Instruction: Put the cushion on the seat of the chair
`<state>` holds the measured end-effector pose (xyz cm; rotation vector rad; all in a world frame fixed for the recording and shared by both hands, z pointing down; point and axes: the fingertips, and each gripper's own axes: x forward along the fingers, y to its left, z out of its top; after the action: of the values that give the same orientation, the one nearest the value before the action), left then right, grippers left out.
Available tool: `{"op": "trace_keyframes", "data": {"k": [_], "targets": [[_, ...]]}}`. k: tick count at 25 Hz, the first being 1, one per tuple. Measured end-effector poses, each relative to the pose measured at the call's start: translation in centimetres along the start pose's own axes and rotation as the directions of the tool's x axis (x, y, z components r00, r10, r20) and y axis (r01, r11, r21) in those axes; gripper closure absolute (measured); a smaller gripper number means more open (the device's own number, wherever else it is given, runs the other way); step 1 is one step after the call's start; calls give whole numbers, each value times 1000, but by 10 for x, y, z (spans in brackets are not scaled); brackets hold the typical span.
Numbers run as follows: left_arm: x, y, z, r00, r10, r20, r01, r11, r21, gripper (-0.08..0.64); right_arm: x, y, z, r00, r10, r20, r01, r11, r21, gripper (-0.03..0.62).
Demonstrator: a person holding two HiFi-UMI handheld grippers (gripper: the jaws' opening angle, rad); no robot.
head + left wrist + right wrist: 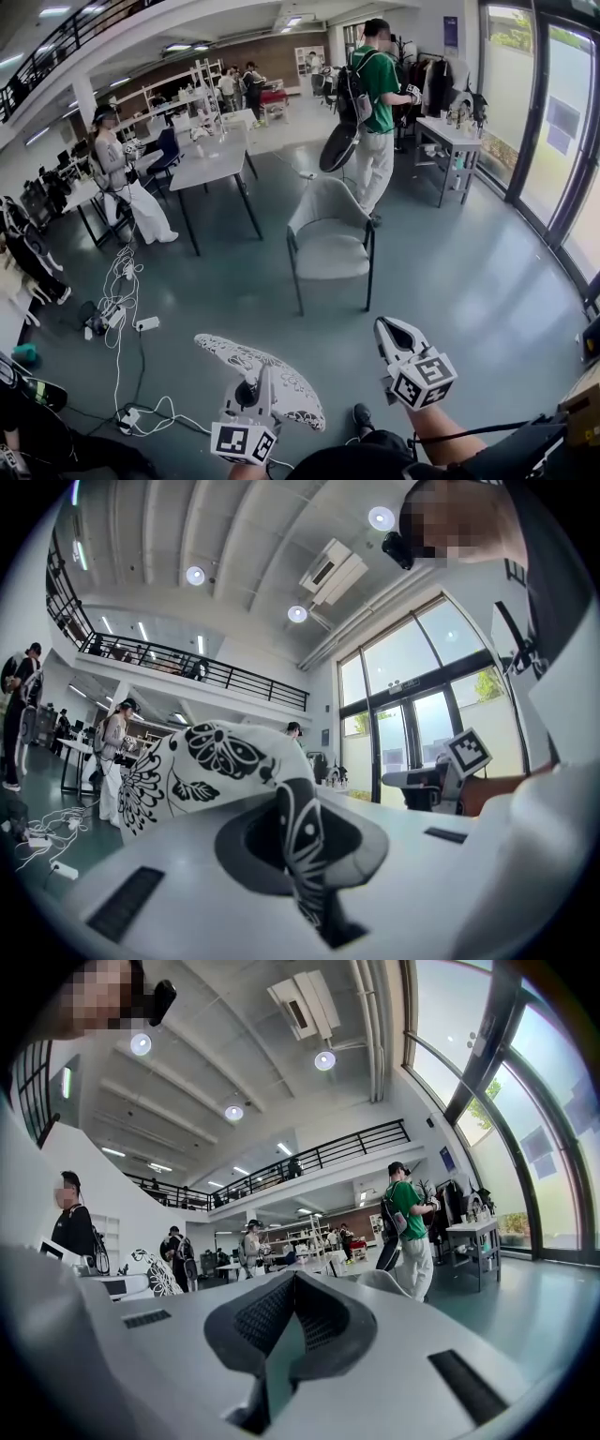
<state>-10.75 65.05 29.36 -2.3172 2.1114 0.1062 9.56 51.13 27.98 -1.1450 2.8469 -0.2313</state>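
The cushion (267,375) is white with a black flower print, and it hangs low in the head view. My left gripper (253,392) is shut on its edge. In the left gripper view a fold of the cushion (211,761) is pinched between the jaws of the left gripper (298,822). My right gripper (396,336) is beside it at the right, shut and holding nothing. In its own view the right gripper (292,1283) shows its pads meeting. The grey chair (330,234) stands ahead on the floor with a bare seat; it also shows past the jaws as the chair (380,1283).
A person in a green shirt (375,103) stands just behind the chair. Long tables (211,159) and a seated person (122,178) are at the left. Cables and power strips (127,309) lie on the floor at the left. A side table (450,136) stands by the glass doors.
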Motion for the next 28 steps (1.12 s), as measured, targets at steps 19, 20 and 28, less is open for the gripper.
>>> {"op": "trace_keyframes", "data": {"k": [19,20,28], "targets": [[156,19,9,999,51,-8,-51,999,19,541,115,-113,30,999,45,24,-45,999,9,583],[164,19,9,999,53,-11,-53,998,20,541,120,-120,31,999,46,23,-46,999,8,581],[230,5,5,998,64,-23,-64,997,32,541,154,-181,34,997,69,26,-69,997,20,581]]}}
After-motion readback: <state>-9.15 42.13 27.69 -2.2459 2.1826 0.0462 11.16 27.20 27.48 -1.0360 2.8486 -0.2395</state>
